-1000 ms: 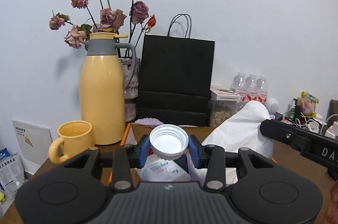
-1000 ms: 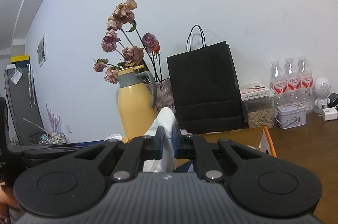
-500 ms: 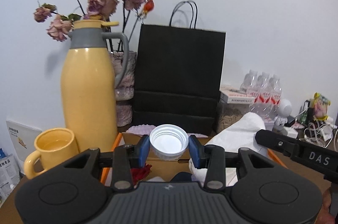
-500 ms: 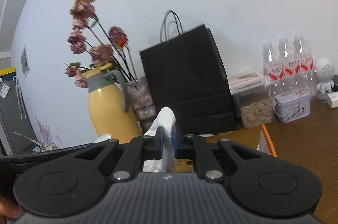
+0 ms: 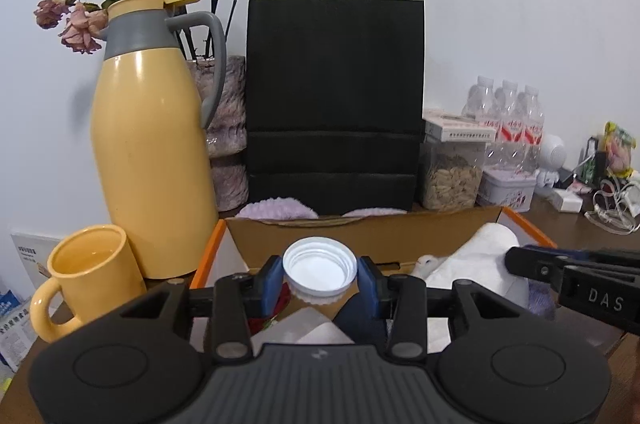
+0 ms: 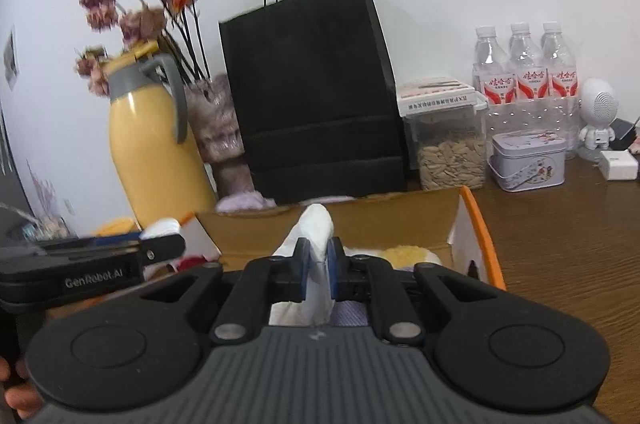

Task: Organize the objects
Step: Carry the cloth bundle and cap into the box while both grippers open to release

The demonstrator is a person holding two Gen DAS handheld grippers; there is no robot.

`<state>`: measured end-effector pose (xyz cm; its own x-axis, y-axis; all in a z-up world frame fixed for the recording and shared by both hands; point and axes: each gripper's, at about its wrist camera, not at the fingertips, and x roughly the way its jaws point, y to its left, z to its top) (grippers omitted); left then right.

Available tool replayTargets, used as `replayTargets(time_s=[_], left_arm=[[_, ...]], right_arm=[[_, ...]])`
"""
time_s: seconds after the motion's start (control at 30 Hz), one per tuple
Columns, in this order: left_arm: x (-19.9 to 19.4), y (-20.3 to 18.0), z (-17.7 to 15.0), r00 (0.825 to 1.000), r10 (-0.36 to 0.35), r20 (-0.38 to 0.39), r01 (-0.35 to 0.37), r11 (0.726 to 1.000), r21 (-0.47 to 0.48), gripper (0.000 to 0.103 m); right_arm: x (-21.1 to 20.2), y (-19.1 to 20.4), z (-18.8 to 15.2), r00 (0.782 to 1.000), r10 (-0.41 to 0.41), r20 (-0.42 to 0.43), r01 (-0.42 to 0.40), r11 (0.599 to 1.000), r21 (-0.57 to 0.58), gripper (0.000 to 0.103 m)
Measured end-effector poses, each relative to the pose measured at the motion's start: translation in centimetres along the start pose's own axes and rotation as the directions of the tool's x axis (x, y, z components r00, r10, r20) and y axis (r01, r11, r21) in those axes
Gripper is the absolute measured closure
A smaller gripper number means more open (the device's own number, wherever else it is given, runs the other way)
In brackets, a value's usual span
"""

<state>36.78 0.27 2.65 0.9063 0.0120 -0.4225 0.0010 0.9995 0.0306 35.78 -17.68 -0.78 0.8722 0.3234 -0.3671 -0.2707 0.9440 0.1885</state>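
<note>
Both grippers have dropped over the cardboard box, jaws just opening. Left gripper: pads slackened beside the white bottle cap. Right gripper: white cloth loose between parted pads. Release into the box looks underway.

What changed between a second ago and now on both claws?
Both claws came forward and down over the cardboard box. The left claw has just been opening; the white cap sits between its pads with gaps showing. The right claw has just been opening too, with the white cloth between its pads. Thermos, mug and black bag stayed put.
</note>
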Motion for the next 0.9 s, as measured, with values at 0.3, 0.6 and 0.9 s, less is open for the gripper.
replayTargets(time_s=[0.3, 0.6, 0.9], left_arm=[[-0.5, 0.0, 0.0, 0.999, 0.022, 0.028, -0.021, 1.000, -0.016, 0.000], [-2.3, 0.5, -0.1, 0.994, 0.008, 0.107, -0.002, 0.998, -0.056, 0.000], [-4.7, 1.0, -1.7, 0.987, -0.005, 0.162, 0.017, 0.997, -0.075, 0.000]], right_arm=[[-1.9, 0.7, -0.2, 0.998, -0.057, 0.028, 0.059, 0.993, -0.101, 0.000], [-3.0, 1.5, -0.4, 0.996, -0.079, 0.040, 0.084, 0.986, -0.145, 0.000], [-5.3, 2.0, -2.2, 0.994, -0.102, 0.045, 0.108, 0.978, -0.180, 0.000]])
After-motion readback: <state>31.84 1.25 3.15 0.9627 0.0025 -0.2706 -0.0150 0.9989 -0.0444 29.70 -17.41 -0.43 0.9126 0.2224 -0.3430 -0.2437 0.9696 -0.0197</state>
